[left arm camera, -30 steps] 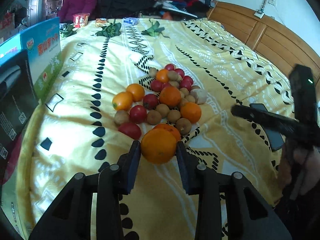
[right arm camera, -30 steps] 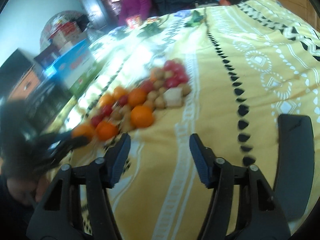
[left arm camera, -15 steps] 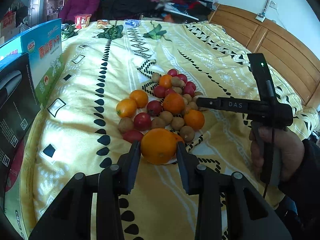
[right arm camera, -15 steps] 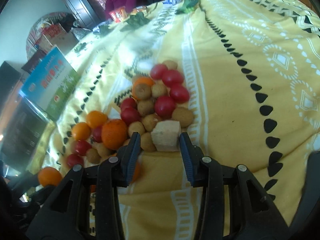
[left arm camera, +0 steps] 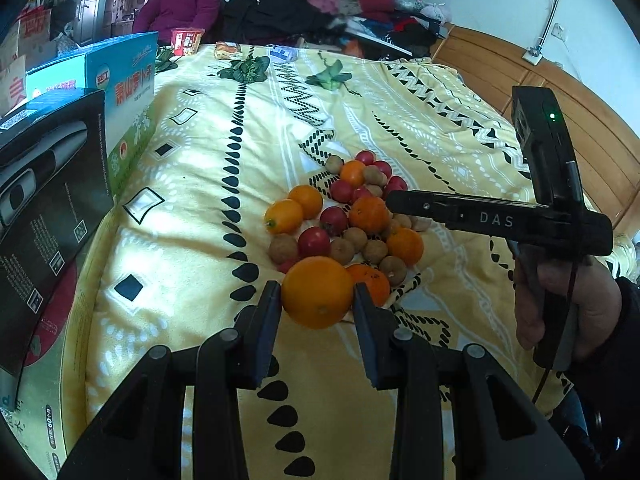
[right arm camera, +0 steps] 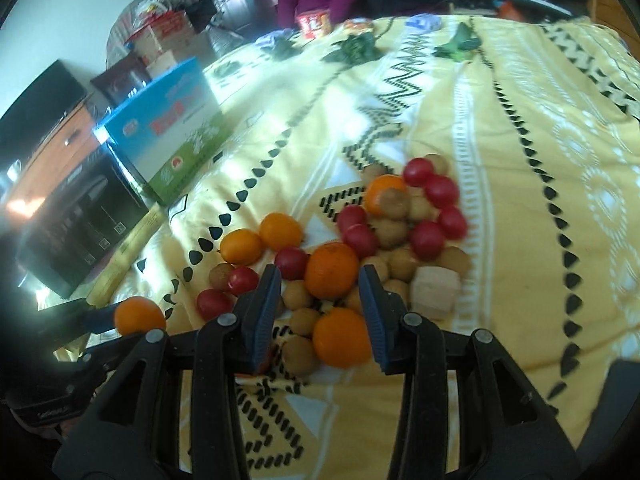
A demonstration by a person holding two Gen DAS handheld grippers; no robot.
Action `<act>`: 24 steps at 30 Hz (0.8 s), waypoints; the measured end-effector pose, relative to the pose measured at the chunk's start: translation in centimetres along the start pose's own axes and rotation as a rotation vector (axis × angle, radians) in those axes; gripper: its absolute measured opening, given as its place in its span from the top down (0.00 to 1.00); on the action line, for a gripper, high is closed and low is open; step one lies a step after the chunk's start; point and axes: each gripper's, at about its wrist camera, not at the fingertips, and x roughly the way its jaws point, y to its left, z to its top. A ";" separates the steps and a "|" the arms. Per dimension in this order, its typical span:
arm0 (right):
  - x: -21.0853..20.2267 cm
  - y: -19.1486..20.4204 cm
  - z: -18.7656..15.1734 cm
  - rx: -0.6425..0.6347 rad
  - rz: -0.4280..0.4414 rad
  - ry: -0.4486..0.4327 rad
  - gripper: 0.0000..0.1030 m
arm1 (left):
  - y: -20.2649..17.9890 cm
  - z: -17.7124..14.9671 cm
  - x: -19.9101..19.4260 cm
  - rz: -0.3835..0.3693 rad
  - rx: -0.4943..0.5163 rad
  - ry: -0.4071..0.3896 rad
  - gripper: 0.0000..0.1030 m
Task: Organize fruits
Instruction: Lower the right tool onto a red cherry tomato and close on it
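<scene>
— While the left tongs [left arm camera: 317, 306] pinch a big orange [left arm camera: 318, 292] above the bed [left arm camera: 192, 184], what's changed?
— Right tongs [right arm camera: 318, 308], spread, have swung in over the fruit pile [right arm camera: 372, 232], framing another orange [right arm camera: 332, 270]: likely the next pick.

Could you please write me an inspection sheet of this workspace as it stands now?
Surface: yellow patterned bedspread over a bed.
Job's things: fruit pile of oranges, small red fruits and brown round fruits; a pale cut chunk at its edge.
Clutter: blue carton and black box at the bed's side; leafy greens and snack packets at the far end.
Grippers: left tongs shut on a large orange; right tongs open above the pile.
Cables: thin lead by the right hand.
Surroundings: seated person, heaped clothes, wooden headboard.
</scene>
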 end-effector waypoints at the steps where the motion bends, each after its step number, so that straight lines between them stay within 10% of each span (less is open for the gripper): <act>1: 0.0 0.2 0.0 -0.002 0.010 0.004 0.60 | 0.2 0.0 -0.1 0.000 -0.005 0.000 0.64; 7: -0.6 1.4 -1.8 0.068 0.163 0.032 0.60 | 0.8 -0.4 -0.1 -0.005 -0.034 -0.001 0.64; 24: 3.9 6.6 -0.6 -0.165 0.073 0.124 0.60 | 3.1 -0.3 -1.5 0.023 -0.094 -0.040 0.64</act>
